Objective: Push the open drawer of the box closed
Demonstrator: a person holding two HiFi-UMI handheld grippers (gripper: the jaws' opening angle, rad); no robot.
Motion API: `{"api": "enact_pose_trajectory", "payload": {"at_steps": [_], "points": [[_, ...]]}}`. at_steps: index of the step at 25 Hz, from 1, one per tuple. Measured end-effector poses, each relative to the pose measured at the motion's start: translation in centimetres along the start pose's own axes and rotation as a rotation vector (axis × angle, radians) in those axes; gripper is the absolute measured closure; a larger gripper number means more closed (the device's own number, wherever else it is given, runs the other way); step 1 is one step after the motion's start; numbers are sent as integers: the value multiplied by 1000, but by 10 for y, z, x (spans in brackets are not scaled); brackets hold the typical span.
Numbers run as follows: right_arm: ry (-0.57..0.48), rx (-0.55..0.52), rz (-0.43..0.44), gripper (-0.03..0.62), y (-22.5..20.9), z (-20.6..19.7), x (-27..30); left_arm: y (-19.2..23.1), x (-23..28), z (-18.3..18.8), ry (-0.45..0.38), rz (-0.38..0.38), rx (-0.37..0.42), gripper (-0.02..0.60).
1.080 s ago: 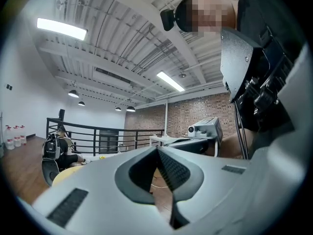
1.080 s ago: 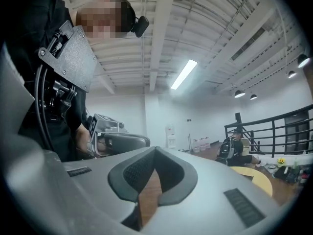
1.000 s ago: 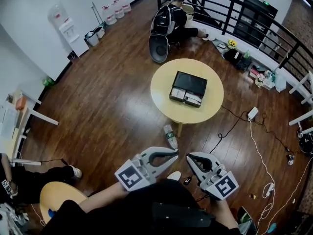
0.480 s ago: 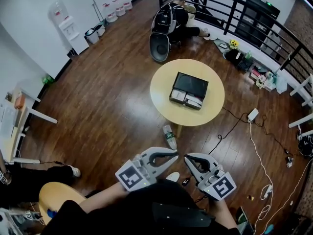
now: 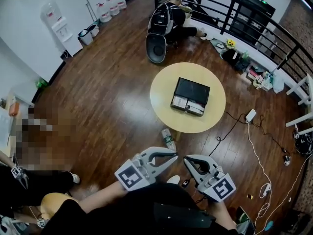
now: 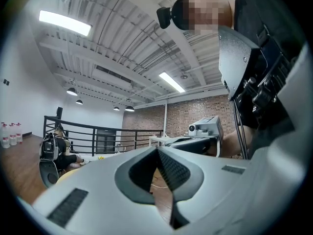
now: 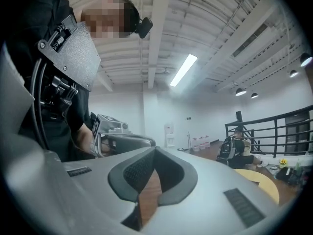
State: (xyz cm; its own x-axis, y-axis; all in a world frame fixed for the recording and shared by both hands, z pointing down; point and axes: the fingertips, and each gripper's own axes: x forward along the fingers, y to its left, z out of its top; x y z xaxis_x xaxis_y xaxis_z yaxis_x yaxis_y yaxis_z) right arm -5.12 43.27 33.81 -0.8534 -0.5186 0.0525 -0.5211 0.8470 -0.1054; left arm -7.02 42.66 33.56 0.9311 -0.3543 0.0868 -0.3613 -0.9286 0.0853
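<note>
Black box (image 5: 192, 91), drawer (image 5: 188, 105) open, on round table (image 5: 164, 89), left tool (image 5: 175, 155) and right tool (image 5: 186, 159) both closed, empty

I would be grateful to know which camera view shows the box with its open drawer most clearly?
The head view: the box lies on the round table, seen from above, its drawer pulled out. Both gripper views show only a sliver of the table, not the box.

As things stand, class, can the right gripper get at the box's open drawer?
Probably not yet: the right gripper sits by the person's body, with a stretch of floor between it and the table bearing the box.
</note>
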Motion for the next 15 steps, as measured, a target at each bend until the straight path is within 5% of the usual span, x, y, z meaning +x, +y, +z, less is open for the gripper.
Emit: {"api": "enact_pose_trajectory", "payload": {"at_steps": [15], "points": [[6,18,-98,585,-87,9,144,161,-14,4,-3,-122,-9,552]]}}
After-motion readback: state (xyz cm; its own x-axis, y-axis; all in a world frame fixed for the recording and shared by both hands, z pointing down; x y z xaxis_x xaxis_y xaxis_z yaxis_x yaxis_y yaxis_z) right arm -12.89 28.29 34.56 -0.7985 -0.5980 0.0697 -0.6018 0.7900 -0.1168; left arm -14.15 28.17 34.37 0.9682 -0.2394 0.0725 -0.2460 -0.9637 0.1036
